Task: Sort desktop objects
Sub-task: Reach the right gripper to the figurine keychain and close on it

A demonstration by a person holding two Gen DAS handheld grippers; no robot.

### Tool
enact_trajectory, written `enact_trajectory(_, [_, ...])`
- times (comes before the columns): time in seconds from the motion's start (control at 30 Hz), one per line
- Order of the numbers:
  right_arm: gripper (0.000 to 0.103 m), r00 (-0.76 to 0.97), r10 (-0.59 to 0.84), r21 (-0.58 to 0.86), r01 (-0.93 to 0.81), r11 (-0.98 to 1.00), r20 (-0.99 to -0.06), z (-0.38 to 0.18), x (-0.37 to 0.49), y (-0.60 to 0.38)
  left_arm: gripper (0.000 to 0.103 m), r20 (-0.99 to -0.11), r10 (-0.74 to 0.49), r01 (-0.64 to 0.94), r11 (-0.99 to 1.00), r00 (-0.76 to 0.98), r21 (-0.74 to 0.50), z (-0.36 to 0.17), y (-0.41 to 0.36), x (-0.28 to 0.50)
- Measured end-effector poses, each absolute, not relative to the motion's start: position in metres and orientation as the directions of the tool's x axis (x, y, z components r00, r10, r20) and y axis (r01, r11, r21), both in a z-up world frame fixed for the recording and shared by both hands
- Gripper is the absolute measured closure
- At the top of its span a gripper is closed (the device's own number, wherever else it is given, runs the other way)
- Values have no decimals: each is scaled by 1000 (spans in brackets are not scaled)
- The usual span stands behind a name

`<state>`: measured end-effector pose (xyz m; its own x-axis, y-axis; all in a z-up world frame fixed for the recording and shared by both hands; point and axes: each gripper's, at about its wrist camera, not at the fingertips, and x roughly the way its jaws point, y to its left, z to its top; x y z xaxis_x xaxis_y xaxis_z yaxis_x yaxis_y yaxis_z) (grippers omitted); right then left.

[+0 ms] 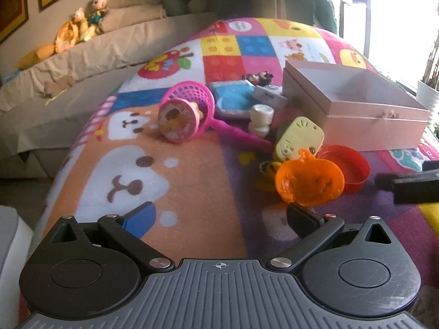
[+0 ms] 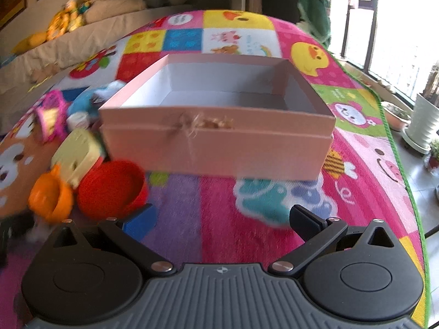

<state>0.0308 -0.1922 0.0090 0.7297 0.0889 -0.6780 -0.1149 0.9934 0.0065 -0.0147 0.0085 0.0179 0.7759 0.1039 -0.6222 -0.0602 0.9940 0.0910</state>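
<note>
- Left wrist view: the left gripper (image 1: 219, 216) has its fingers spread wide and holds nothing; it hangs low over the play mat (image 1: 192, 170), above the orange bear panel.
- Just beyond the right-hand finger stands the orange pumpkin mould (image 1: 310, 182), tilted on edge and touching the red bowl (image 1: 354, 168) behind it.
- Judgement: the mould is thin, light, stiff plastic and likely slippery. Take it across the rim, one finger inside the hollow, one outside.
- Further out, a yellow toy (image 1: 299, 137) leans beside a white toy (image 1: 260, 119); a pink net scoop (image 1: 192, 96) with a round patterned toy (image 1: 178, 123) at its mouth lies toward the middle of the mat.
- Judgement: the scoop's slim handle is the best hold; the mesh would flex.
- Right wrist view: the right gripper (image 2: 222, 219) is likewise released and empty, over the mat's near edge, facing the pink box (image 2: 216, 148).
- The box stands open and appears empty, toward the mat's window-side edge, with the red bowl (image 2: 109, 189) near its corner.
- Judgement: sorting has not started; every item is light and the box should receive them without shifting much.
- The view is blurred at the left; small items there cannot be identified.
</note>
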Motion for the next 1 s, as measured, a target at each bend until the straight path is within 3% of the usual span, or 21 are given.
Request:
enact_trajectory(0.47, [0, 672, 156, 23, -203, 979, -724, 18, 1, -195, 0, -586, 9, 58, 994, 810, 96, 34, 21, -18])
enact_trajectory(0.7, [0, 713, 383, 170, -354, 920, -587, 129, 50, -174, 0, -525, -4, 75, 991, 851, 114, 54, 35, 8])
enact_trajectory(0.73, [2, 696, 409, 192, -371, 909, -590, 143, 70, -165, 0, -514, 4, 62, 992, 858, 111, 56, 39, 13])
enact_trajectory(0.83, [29, 638, 414, 198, -384, 902, -650, 164, 148, -130, 0, -485, 29, 2, 998, 874, 63, 62, 63, 27])
enact_trajectory(1.0, [31, 537, 338, 184, -320, 929, -773, 136, 269, -80, 0, -431, 66, -96, 994, 900, -48, 78, 117, 41])
